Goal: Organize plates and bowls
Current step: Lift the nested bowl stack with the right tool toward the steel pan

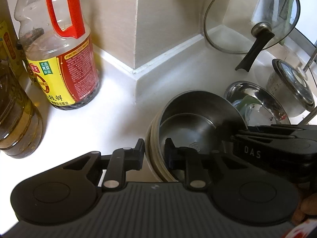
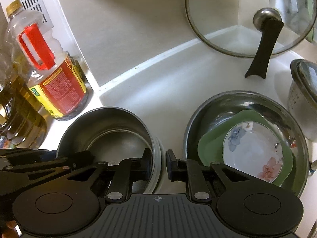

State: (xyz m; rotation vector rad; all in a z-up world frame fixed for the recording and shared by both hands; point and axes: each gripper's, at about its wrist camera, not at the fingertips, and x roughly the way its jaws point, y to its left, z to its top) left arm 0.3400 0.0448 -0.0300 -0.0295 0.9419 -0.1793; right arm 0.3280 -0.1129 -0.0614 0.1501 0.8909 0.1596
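A steel bowl with a cream ribbed outer wall stands on the white counter. My left gripper straddles its left wall, one finger outside and one inside, close to the wall. My right gripper straddles its right wall the same way. Whether the fingers press the wall I cannot tell. To the right a wide steel basin holds a green square plate with a white flowered plate on it.
A soy sauce bottle with a red handle and an oil bottle stand at the left. A glass lid with a black handle leans on the wall. A lidded steel pot stands at the right.
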